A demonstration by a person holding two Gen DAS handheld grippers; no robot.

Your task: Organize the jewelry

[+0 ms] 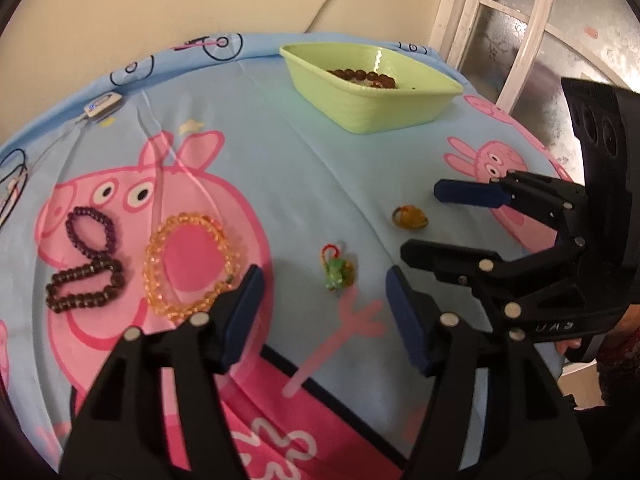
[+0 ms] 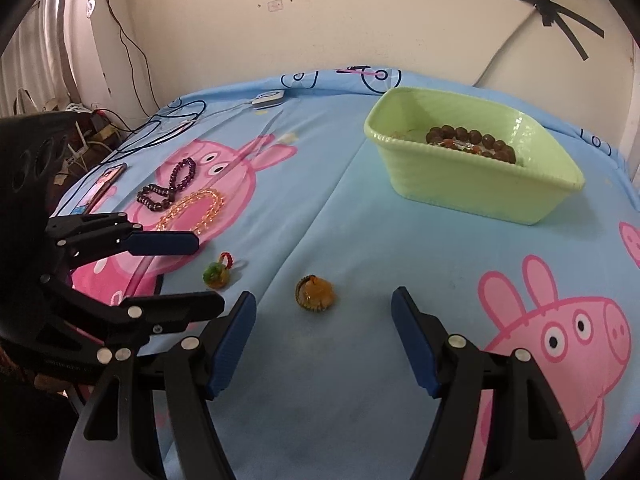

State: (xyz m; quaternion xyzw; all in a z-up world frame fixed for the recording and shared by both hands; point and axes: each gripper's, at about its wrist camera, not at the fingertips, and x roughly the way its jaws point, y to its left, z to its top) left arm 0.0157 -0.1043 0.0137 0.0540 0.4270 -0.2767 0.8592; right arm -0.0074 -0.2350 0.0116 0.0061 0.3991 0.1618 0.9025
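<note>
Blue sheet (image 2: 340, 360): amber ring (image 2: 315, 293) ahead of parted right gripper (image 2: 324, 344).

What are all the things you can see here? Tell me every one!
Basket: one, light green, far right on the sheet.
Brown bead bracelet: one, inside the basket.
Purple bracelet: one, on the pink pig print.
Dark bracelet: one, blackish, touching the purple one.
Amber bracelet: one, yellow-orange, beside them.
Green charm: one, red loop, middle.
Amber ring: one, right of the charm.
Sheet: one, blue with pink pigs.
Phone: one, left edge.
White device: one, far edge.
Left gripper: open, empty.
Right gripper: open, empty.
</note>
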